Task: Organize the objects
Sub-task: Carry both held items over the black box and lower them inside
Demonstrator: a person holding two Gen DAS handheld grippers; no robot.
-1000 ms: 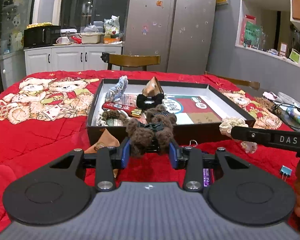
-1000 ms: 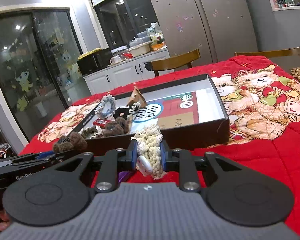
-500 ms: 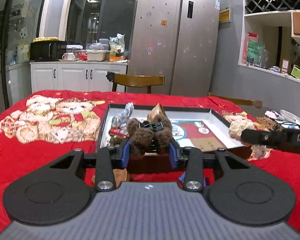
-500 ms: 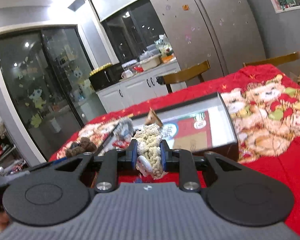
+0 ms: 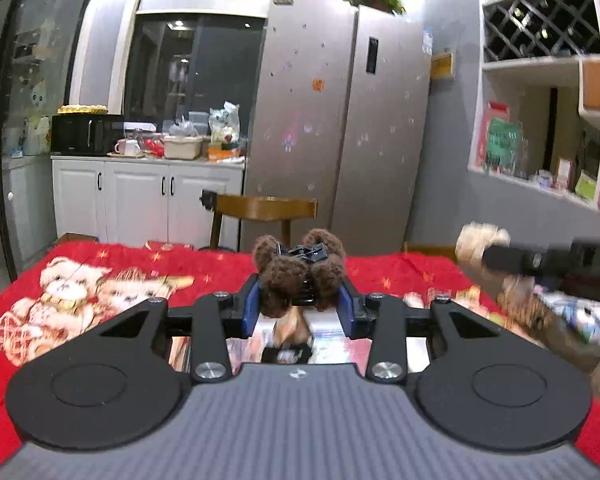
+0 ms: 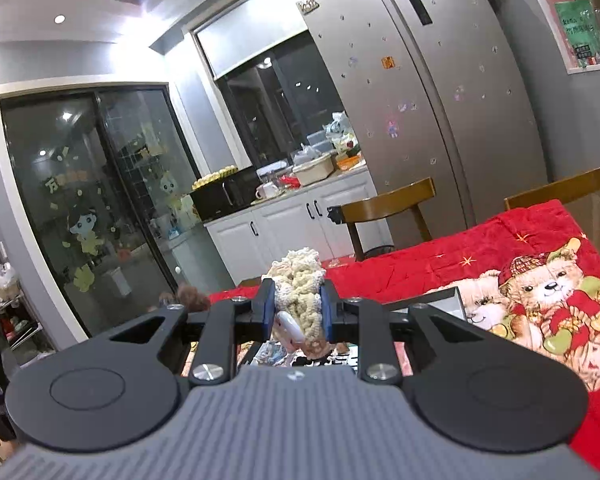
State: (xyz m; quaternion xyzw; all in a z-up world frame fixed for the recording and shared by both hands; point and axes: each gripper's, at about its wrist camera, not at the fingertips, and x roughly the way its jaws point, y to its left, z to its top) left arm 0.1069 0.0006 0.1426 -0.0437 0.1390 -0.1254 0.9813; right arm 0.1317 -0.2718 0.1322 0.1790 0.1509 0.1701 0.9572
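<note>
1. Left wrist view. Brown fluffy hair clip (image 5: 300, 276) sits between the two blue pads of the left gripper (image 5: 299, 306); the jaws are partly closed and press on its plush from both sides. It is up in the air, above the red blanket (image 5: 100, 280) on the table. A black plastic claw shows in the middle of the plush.
2. The tray (image 5: 339, 346) shows only as a blurred strip under the jaws, so I cannot tell what lies in it.
3. At the right side of this view the right gripper (image 5: 484, 257) comes in, blurred, with a cream item at its tip.
4. Handling, as I judge: the brown clip is light. The plush is soft and gives way, but the claw inside is stiff and may crack under hard pressure. The hold on the plush body is good. Fur can slip a little, so a release low over the tray seems safer to me.
5. Right wrist view. The right gripper is closed narrowly on a cream knitted hair tie (image 6: 300, 300). A small white and pink charm (image 6: 290, 326) hangs at its near lower side. This item is also in the air, above the table.
6. A grey corner of the tray shows at the right of the jaws, just beside the bear picture (image 6: 547, 300) on the blanket.
7. Handling, as I judge: the knitted tie is very light and squashes easily. It is not fragile, but the charm is harder and can swing. The hold across the thick middle looks secure.
</note>
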